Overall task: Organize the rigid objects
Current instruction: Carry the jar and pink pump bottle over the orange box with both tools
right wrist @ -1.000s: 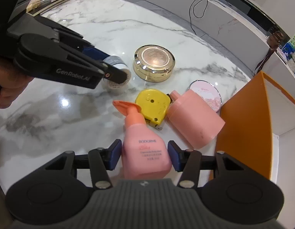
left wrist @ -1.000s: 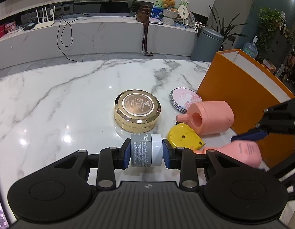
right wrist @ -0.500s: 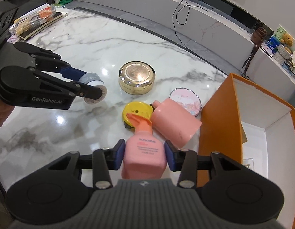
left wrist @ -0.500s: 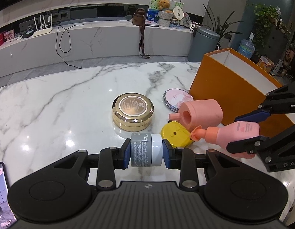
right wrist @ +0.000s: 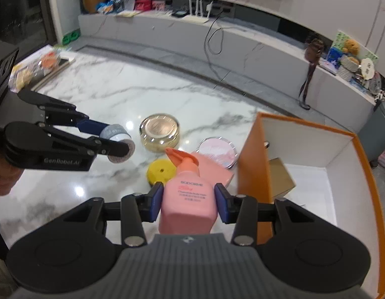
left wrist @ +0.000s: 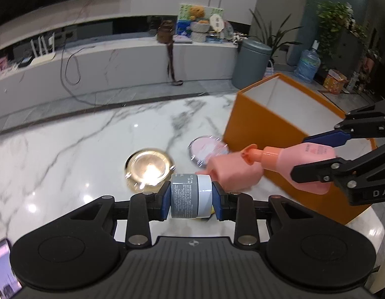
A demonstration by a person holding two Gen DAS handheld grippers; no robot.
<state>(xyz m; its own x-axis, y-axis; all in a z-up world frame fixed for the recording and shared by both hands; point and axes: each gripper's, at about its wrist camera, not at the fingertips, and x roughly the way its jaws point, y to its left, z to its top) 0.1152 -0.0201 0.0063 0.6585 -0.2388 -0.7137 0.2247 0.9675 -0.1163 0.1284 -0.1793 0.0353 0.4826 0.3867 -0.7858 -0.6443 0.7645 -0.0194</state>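
1. The left wrist view sits just behind the left gripper (left wrist: 191,196) and looks forward and down along its fingers across the bench (left wrist: 67,162), toward a low ledge and wall beyond.
2. It takes in the right gripper (left wrist: 314,159) at its right edge, side-on.
3. The right wrist view sits just behind the right gripper (right wrist: 188,201), looking forward and down over the bench (right wrist: 105,99) and into the open box (right wrist: 254,154) on its right.
4. It catches the left gripper (right wrist: 115,140) at its left edge.
5. Both views share the gold tin (left wrist: 148,165) (right wrist: 160,133), the pink disc (left wrist: 207,149) (right wrist: 217,150), the box (left wrist: 254,124) and the far ledge; both are close-range fisheye.
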